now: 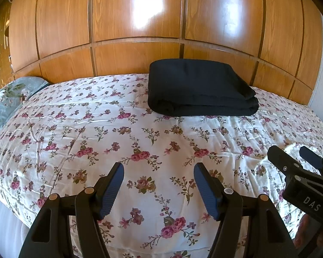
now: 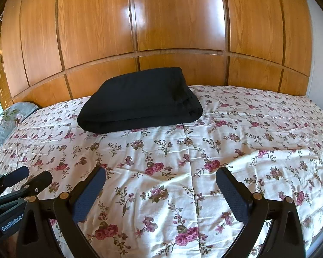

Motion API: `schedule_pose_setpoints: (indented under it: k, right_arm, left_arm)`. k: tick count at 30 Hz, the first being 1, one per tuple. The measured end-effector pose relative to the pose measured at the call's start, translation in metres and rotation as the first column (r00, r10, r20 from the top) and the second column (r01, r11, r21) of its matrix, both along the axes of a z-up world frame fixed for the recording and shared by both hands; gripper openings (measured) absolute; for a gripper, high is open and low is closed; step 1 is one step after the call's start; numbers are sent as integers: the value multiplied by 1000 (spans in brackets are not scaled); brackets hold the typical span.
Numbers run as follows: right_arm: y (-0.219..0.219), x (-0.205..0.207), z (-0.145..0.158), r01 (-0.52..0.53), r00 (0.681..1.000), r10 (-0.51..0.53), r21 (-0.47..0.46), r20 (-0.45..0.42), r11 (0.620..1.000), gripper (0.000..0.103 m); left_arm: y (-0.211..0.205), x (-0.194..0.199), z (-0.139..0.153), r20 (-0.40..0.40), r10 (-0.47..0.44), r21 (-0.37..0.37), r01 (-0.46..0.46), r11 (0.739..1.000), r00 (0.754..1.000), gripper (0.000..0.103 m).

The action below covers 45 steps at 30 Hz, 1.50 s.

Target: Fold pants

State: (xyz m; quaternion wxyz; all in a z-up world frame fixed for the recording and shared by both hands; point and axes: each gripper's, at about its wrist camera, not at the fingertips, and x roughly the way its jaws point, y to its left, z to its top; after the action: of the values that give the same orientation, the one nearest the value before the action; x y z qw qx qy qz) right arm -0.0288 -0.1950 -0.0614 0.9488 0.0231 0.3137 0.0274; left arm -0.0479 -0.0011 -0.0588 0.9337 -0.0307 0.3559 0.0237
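Observation:
The black pants (image 1: 198, 88) lie folded into a thick rectangle on the far side of the floral bedspread (image 1: 140, 129), near the wooden panels. They also show in the right wrist view (image 2: 140, 101). My left gripper (image 1: 159, 169) is open and empty above the near part of the bed, well short of the pants. My right gripper (image 2: 161, 174) is open and empty too, beside the left one. The right gripper shows at the right edge of the left wrist view (image 1: 295, 152), and the left gripper at the left edge of the right wrist view (image 2: 34, 174).
A wall of glossy wooden panels (image 1: 140, 21) stands behind the bed. A grey-green floral pillow (image 1: 8, 99) lies at the far left. A white wall (image 2: 320, 53) is at the right. The bedspread (image 2: 204, 150) has light wrinkles.

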Motion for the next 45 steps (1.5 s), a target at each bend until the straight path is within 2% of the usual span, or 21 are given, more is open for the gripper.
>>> schedule_pose_setpoints:
  k: [45]
  right_arm:
    - [0, 13, -11, -6, 999, 7, 16, -52, 1000, 103]
  left_arm:
    - [2, 14, -16, -61, -8, -6, 7, 1000, 998, 68]
